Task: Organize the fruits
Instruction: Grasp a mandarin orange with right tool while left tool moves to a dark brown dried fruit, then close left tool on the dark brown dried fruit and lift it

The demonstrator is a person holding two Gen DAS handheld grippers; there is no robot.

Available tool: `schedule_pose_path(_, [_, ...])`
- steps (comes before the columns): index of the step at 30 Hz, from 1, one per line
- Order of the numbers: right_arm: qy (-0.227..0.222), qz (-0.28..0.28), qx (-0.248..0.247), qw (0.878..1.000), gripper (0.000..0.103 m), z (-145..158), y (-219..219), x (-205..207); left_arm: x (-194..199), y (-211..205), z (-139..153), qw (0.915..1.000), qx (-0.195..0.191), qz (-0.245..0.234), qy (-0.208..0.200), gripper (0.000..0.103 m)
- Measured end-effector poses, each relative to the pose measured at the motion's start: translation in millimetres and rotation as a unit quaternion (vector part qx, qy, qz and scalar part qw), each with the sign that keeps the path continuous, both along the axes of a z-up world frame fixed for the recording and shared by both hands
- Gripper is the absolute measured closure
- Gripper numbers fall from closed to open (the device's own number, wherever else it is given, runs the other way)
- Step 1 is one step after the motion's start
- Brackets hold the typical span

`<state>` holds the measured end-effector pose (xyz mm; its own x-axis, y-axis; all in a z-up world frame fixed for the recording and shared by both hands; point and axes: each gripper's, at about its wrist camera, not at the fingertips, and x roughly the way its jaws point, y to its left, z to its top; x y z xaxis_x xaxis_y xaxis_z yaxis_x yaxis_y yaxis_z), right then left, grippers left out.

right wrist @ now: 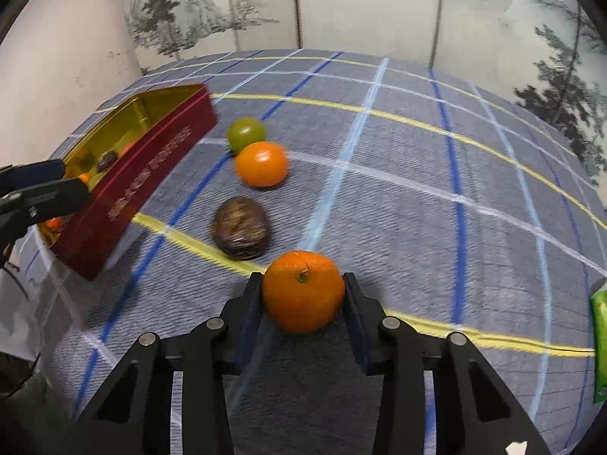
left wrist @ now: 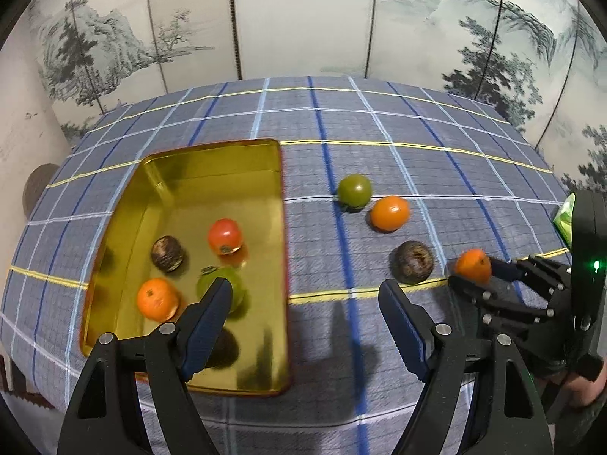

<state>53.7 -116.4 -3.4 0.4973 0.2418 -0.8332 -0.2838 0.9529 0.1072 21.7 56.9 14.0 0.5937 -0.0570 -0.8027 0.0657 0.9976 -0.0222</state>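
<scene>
Right tool (right wrist: 303,288), bottom centre of the right wrist view: both pads pressed on a mandarin (right wrist: 302,290), clenched on it. Mandarin is bright orange, round, pebbled skin, small green stem scar facing up, sitting on the worktop (right wrist: 417,227), which is covered in grey-blue check cloth with yellow, white and blue lines.

Left tool (left wrist: 305,295), bottom of the left wrist view: fingers spread wide, released, nothing between them. Left finger overlaps the near end of the tin (left wrist: 212,159), right finger over bare cloth.

Just beyond the held mandarin, toward frame centre-left: dark brown wrinkled fruit (right wrist: 241,227). Farther up: second orange fruit (right wrist: 261,165), smooth and glossy, and touching behind it a green fruit (right wrist: 246,134).

Tin at left: red outside with lettering too blurred to read, gold inside. In it: orange mandarin (left wrist: 157,299), green fruit (left wrist: 227,288) partly behind the finger, dark brown fruit (left wrist: 167,254), red-orange fruit (left wrist: 224,236); another dark fruit (left wrist: 225,347) at the near end, blurred.

Green packet (right wrist: 599,341) at right edge. Painted landscape screen (left wrist: 303,19) behind the worktop.
</scene>
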Motion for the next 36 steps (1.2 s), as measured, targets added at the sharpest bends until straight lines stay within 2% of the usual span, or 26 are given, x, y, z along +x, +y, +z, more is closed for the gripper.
schedule_pose_path(12, [0.002,-0.075,-0.011,0.997,0.066,-6,-72,17,32,-43,-13,0.9998,-0.001,-0.017,0.004,0.023])
schedule_pose_path(26, [-0.029,-0.062,-0.023,0.997,0.066,-11,-92,1,53,-58,-40,0.9988,-0.02,-0.013,0.042,0.023])
schedule_pose_path(36, [-0.033,-0.065,-0.039,0.997,0.066,-10,-103,-3,60,-70,-53,0.9973,-0.031,-0.024,0.062,0.023])
